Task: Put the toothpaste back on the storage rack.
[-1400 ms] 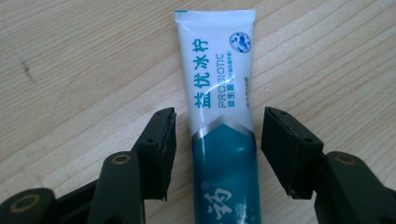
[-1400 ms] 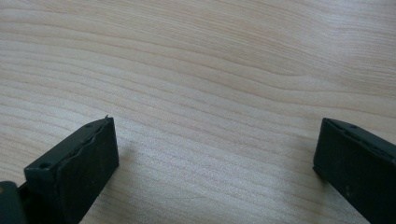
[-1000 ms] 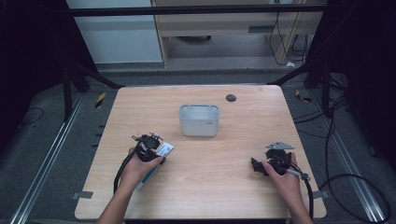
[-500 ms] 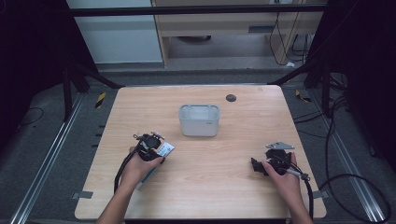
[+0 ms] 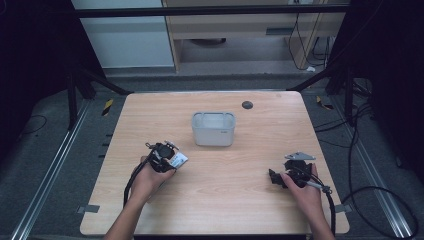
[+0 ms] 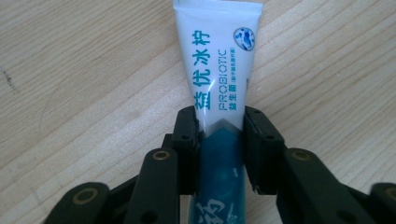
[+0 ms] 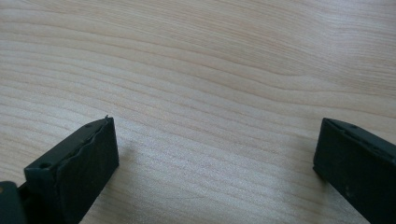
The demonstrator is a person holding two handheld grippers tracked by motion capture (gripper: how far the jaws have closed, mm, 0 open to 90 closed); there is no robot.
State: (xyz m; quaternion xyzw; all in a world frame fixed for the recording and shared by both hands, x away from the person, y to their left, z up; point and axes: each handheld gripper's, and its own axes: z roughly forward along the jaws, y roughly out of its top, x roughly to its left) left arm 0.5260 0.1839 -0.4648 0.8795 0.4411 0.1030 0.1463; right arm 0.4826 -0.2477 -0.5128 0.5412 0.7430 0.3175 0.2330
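I saw the left gripper (image 6: 219, 135) with its two black jaws pinching a white and teal plastic tube with blue printed letters (image 6: 219, 70). In the left gripper view the jaws pressed the tube from both sides near the line where the white part meets the teal part, and the flat crimped end pointed away from the camera. The tube lay over the light wooden desk (image 6: 70, 70); I could not tell if it touched the surface or was a little above it.

In the high view the left gripper (image 5: 170, 156) was at the near left part of the desk (image 5: 230, 200), held in the person's left hand (image 5: 147, 177), and the white end of the tube (image 5: 178, 160) came out toward the middle. A grey rectangular plastic bin (image 5: 213, 129) stood further back, near the centre of the desk and well apart from the tube. A small dark round thing (image 5: 246, 105) lay behind it, near the far edge.

The right gripper (image 5: 276, 178) was at the near right part, in the right hand (image 5: 305, 192). In the right gripper view its jaws were spread wide, with bare wood (image 7: 210, 93) between them.
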